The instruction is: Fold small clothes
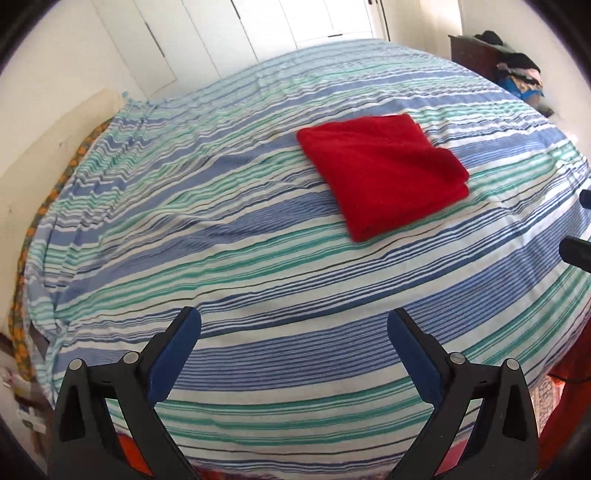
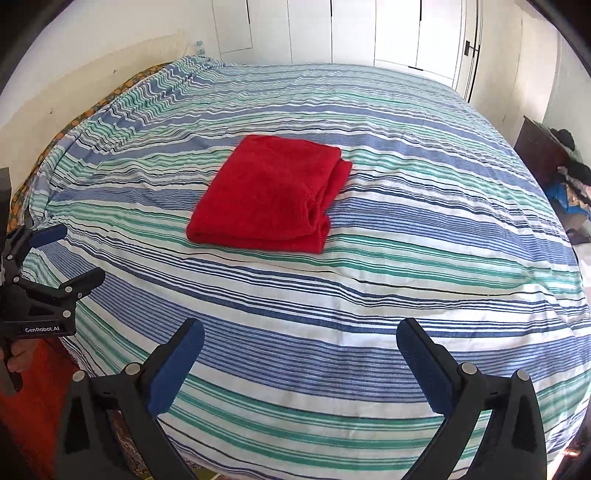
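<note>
A red cloth [image 1: 382,177] lies folded into a thick rectangle near the middle of the striped bed [image 1: 229,258]. The right wrist view shows the same red cloth [image 2: 267,192] with its layered folded edges facing right. My left gripper [image 1: 293,328] hangs open over the bed's near part, well short of the cloth, nothing between its blue pads. My right gripper [image 2: 300,339] is open too and holds nothing, over the striped bed [image 2: 369,295]. At the left edge of the right wrist view, the left gripper [image 2: 68,253] is seen open, held by a hand.
White cupboard doors [image 2: 369,33] stand behind the bed. A dark wooden stand [image 2: 535,151] with a heap of clothes [image 1: 521,74] is at the bed's right side. A wall [image 1: 55,122] runs along the bed's left. Orange fabric [image 2: 33,406] hangs below the near edge.
</note>
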Demonstrator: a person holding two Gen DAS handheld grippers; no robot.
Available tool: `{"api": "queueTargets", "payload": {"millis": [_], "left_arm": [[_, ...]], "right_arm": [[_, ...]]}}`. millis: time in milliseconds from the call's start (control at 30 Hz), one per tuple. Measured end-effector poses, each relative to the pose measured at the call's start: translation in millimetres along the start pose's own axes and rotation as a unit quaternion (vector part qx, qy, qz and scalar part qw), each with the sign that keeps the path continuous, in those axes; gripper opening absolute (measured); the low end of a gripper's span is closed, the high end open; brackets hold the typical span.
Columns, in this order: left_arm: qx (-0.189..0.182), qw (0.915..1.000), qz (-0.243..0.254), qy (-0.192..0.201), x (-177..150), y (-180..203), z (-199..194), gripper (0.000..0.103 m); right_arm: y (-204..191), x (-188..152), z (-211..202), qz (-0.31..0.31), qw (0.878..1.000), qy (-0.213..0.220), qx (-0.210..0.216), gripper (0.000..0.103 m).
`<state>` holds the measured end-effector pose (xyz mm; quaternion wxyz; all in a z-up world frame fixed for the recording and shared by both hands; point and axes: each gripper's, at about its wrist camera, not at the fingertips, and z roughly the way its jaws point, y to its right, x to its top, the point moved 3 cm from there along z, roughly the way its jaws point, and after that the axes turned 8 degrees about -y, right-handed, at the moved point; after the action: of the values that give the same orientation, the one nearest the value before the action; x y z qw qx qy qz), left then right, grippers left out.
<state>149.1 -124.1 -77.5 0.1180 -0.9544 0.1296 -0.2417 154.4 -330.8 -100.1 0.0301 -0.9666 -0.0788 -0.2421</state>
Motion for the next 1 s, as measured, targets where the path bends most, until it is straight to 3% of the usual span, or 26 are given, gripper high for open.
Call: {"api": "queueTargets", "payload": {"millis": [200,433,733,867,1000], "left_arm": [[-0.05,0.9982,-0.034,-0.007,-17.8,-20.1,-28.7,0.101],[-0.053,0.9977,-0.041,0.008,-30.6,-24.4,-58.6,0.101],[-0.051,0.9972,-0.051,0.022,-40.5,-31.1,-74.9,0.101],[-0.072,0.9955,-0.054,0.03,-45.0,-38.0,-85.2,0.102],[-0.076,0.9949,-0.054,0.04,-50.2,-46.3,-102.7,0.102]], "right_arm": [[-22.9,-16.4,-35.0,0.022,0.999,-0.002,-0.039,0.103],[-48.0,-22.9,-65.0,0.0,0.997,-0.024,-0.067,0.103],[-85.7,-23.1,-94.9,-0.019,0.999,-0.015,-0.033,0.103],[-98.8,-21.7,-110.7,-0.035,0.999,-0.01,-0.02,0.103],[-107.6,-22.1,-125.0,-0.052,0.998,-0.008,-0.028,0.103]]}}
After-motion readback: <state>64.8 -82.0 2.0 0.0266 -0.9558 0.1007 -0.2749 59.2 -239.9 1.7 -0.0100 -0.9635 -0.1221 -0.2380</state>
